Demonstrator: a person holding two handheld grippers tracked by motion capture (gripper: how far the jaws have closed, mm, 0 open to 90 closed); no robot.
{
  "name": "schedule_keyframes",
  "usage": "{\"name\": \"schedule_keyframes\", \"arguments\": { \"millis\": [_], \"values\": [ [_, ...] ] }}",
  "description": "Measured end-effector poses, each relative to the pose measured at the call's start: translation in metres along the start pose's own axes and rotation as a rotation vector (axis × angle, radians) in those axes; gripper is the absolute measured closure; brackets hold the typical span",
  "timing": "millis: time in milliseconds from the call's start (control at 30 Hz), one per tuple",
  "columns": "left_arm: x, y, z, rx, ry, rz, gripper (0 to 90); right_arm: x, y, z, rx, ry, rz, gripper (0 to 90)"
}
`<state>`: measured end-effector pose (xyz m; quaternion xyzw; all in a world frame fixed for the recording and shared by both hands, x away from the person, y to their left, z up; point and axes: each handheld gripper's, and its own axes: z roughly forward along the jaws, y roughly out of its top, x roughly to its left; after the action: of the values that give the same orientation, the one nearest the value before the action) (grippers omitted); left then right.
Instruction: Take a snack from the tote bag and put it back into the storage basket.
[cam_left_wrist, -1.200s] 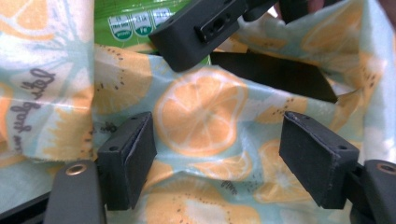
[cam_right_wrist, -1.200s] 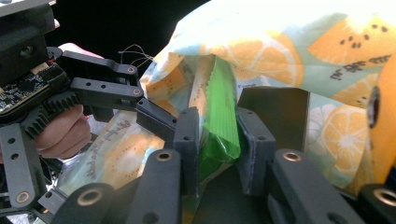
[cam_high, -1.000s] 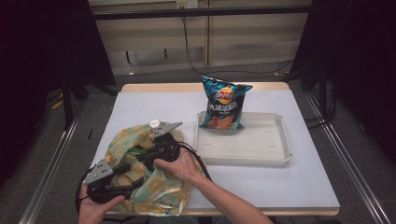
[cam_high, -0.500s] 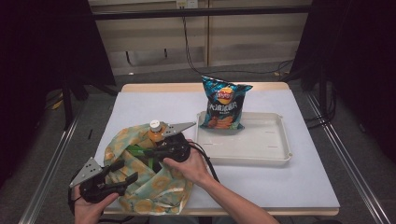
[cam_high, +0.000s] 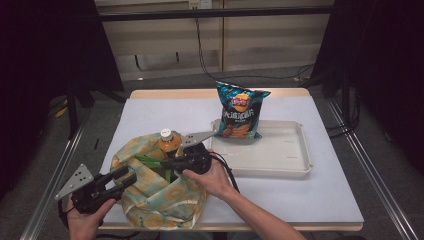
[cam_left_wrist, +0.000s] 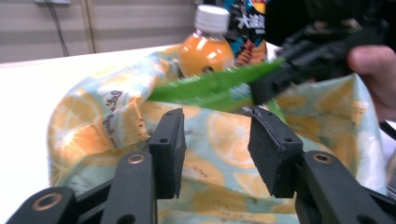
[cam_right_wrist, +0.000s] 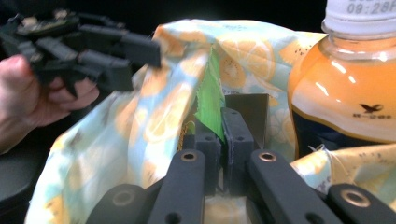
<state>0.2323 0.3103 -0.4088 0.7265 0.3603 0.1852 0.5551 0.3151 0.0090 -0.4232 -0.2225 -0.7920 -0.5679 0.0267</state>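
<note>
An orange-slice print cloth bag (cam_high: 155, 200) lies at the table's front left with an orange juice bottle (cam_high: 167, 142) standing in it. My right gripper (cam_high: 172, 164) is shut on the bag's green strap (cam_right_wrist: 209, 100) and holds it taut beside the bottle (cam_right_wrist: 345, 93). My left gripper (cam_high: 127, 177) hovers at the bag's left side. Its jaws have just been closing, and in the left gripper view they (cam_left_wrist: 215, 121) stand half apart with nothing between them. The strap (cam_left_wrist: 210, 86) and bottle (cam_left_wrist: 205, 51) lie beyond them.
A white tray (cam_high: 290, 150) sits at centre right. A blue chips bag (cam_high: 240, 112) stands upright at its far left corner. The white table top (cam_high: 310, 200) stretches to the right of my right forearm.
My left gripper has drawn back leftward off the bag and its jaws have narrowed. My right gripper has shifted right with the green strap in it.
</note>
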Motion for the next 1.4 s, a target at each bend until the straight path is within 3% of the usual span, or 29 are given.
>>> {"name": "schedule_keyframes", "arguments": {
  "millis": [33, 200, 267, 333, 400, 467, 533, 600, 800, 1033, 1100, 1167, 1400],
  "values": [
    [0.002, 0.004, -0.001, -0.016, 0.026, -0.003, 48.3, 0.0, 0.0, -0.001, 0.001, 0.0, -0.001, 86.8],
    [0.013, 0.014, -0.005, -0.05, 0.064, -0.014, 46.8, 0.004, -0.003, -0.004, -0.003, 0.003, -0.014, 86.8],
    [0.021, 0.015, -0.004, -0.054, 0.094, -0.025, 48.5, 0.006, -0.004, -0.005, -0.001, 0.006, -0.021, 86.9],
    [0.029, 0.011, 0.001, -0.064, 0.09, -0.066, 54.8, 0.008, -0.005, -0.006, 0.004, 0.006, -0.028, 86.9],
    [0.035, 0.002, 0.008, -0.014, 0.092, -0.078, 58.7, 0.01, -0.006, -0.008, 0.003, 0.011, -0.031, 86.9],
    [0.036, -0.006, 0.01, 0.0, 0.099, -0.076, 73.5, 0.011, -0.007, -0.01, 0.008, 0.011, -0.041, 87.0],
    [0.039, -0.01, 0.009, 0.0, 0.1, -0.116, 89.8, 0.012, -0.009, -0.012, 0.01, 0.01, -0.047, 87.0],
    [0.04, -0.011, 0.006, 0.033, 0.131, -0.106, 90.0, 0.013, -0.009, -0.015, 0.011, 0.012, -0.043, 87.0],
    [0.044, -0.024, 0.009, 0.105, 0.15, -0.109, 90.0, 0.018, -0.011, -0.023, 0.014, 0.009, -0.066, 87.0],
    [0.047, -0.055, 0.022, 0.179, 0.093, -0.155, 90.0, 0.016, -0.017, -0.035, -0.008, 0.007, -0.065, 87.1],
    [0.045, -0.06, 0.028, 0.227, 0.093, -0.151, 90.0, 0.016, -0.018, -0.037, -0.014, 0.004, -0.061, 87.2],
    [0.044, -0.065, 0.033, 0.24, 0.081, -0.148, 90.0, 0.016, -0.018, -0.038, -0.021, -0.001, -0.063, 87.1],
    [0.041, -0.06, 0.026, 0.136, -0.011, -0.17, 87.8, 0.014, -0.011, -0.044, -0.069, -0.007, -0.06, 87.3]
  ]
}}
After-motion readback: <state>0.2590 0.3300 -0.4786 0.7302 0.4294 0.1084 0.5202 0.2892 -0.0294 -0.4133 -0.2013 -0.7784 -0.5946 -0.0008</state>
